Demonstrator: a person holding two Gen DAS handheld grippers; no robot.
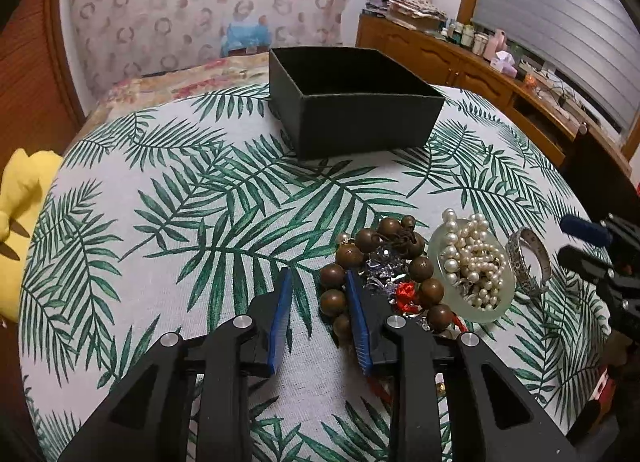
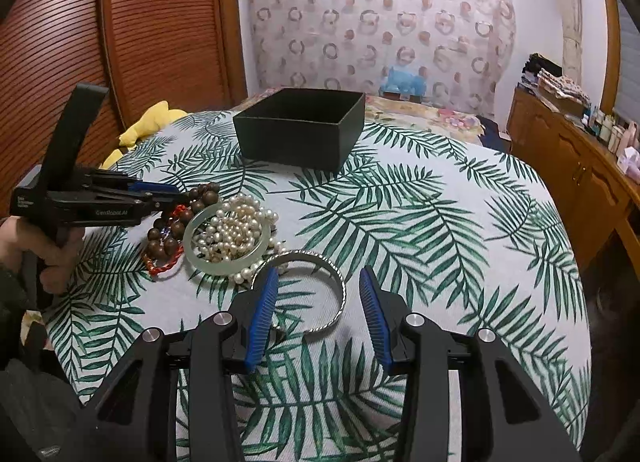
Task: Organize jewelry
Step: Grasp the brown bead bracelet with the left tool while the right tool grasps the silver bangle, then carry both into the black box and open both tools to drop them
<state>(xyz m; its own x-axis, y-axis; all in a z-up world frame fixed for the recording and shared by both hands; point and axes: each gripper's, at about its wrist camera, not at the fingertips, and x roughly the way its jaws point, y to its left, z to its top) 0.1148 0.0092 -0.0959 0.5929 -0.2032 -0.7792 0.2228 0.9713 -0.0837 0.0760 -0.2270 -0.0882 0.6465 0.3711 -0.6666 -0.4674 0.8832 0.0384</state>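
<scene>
A pile of jewelry lies on the leaf-print tablecloth (image 1: 180, 201): a brown wooden bead bracelet (image 1: 420, 268) with red cord, a pale green bangle (image 1: 436, 262) filled with pearls (image 1: 476, 258), and a silver bangle (image 2: 340, 282). My left gripper (image 1: 318, 272) is low over the bead bracelet. One strand of beads sits between its blue pads, against the right pad and apart from the left. My right gripper (image 2: 319, 274) straddles the silver bangle with a gap at its right pad. The open black box (image 1: 352, 117) stands at the far side, its inside hidden.
A yellow plush toy (image 1: 20, 221) lies off the table's left edge. A wooden sideboard (image 1: 440, 53) with bottles and cloth runs along the right. A person's hand (image 2: 52, 254) holds the left gripper's handle. Bare cloth lies between the pile and the box.
</scene>
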